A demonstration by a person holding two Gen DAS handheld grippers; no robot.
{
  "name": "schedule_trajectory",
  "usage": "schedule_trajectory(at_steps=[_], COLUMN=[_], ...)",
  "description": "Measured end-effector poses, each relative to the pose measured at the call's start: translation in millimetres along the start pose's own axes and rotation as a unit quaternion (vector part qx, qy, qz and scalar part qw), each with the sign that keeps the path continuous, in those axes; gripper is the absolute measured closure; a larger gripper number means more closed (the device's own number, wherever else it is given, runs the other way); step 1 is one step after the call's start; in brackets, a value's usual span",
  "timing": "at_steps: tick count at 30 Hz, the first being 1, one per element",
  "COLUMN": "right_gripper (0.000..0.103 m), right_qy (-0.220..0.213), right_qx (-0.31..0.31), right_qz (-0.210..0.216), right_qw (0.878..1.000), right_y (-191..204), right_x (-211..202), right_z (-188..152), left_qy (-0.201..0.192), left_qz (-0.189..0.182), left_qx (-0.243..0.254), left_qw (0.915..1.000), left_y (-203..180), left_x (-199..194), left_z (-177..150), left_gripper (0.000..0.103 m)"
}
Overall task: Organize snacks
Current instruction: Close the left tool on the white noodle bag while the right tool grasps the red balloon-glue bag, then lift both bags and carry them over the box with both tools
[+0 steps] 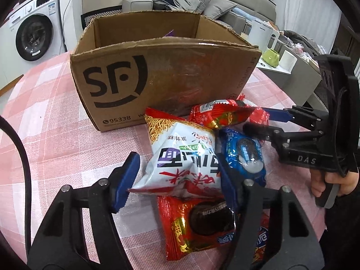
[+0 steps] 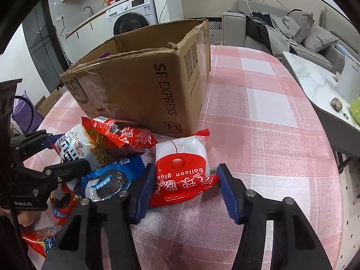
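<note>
An open SF cardboard box [image 1: 157,72] stands on the pink checked table [image 1: 56,139]; it also shows in the right wrist view [image 2: 144,85]. A pile of snack packets lies in front of it. My left gripper [image 1: 177,177] is open, its fingers on either side of a white noodle-snack bag [image 1: 184,159]. A blue cookie packet [image 1: 245,155] and red packets [image 1: 198,225] lie beside it. My right gripper [image 2: 184,189] is open around a red and white "balloon glue" packet [image 2: 182,166]. The right gripper also shows in the left wrist view [image 1: 258,121].
A washing machine [image 1: 33,36] stands far left, a grey sofa [image 1: 191,2] behind the box. A side table [image 2: 315,85] with a white appliance and a green object is to the right. Bare tablecloth [image 2: 270,135] lies right of the pile.
</note>
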State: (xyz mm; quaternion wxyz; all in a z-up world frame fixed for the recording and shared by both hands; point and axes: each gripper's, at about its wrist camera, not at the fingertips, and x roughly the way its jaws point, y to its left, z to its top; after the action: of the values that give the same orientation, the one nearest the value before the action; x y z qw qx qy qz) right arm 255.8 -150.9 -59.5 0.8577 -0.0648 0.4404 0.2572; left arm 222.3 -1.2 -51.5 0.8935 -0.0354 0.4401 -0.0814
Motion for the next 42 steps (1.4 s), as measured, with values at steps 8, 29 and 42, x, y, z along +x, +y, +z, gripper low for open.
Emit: schedule_trajectory(at_steps=[8, 29, 42], right_gripper=[0.052, 0.054, 0.054], right_qy=[-0.023, -0.071, -0.100], right_qx=[0.012, 0.007, 0.003], right_qz=[0.007, 0.025, 0.033], right_qw=[1.000, 0.997, 0.994], right_y=[-5, 3, 5], right_x=[-21, -54, -76], right_z=[-12, -9, -8], left_qy=[-0.008, -0.036, -0.077], left_qz=[-0.004, -0.011, -0.022], left_qx=[-0.003, -0.001, -0.003], left_qw=[1.0000, 0.9993, 0.9968], left_y=[2, 8, 16], left_x=[-9, -54, -101], left_z=[-7, -26, -26], left_gripper=[0.043, 0.053, 0.053])
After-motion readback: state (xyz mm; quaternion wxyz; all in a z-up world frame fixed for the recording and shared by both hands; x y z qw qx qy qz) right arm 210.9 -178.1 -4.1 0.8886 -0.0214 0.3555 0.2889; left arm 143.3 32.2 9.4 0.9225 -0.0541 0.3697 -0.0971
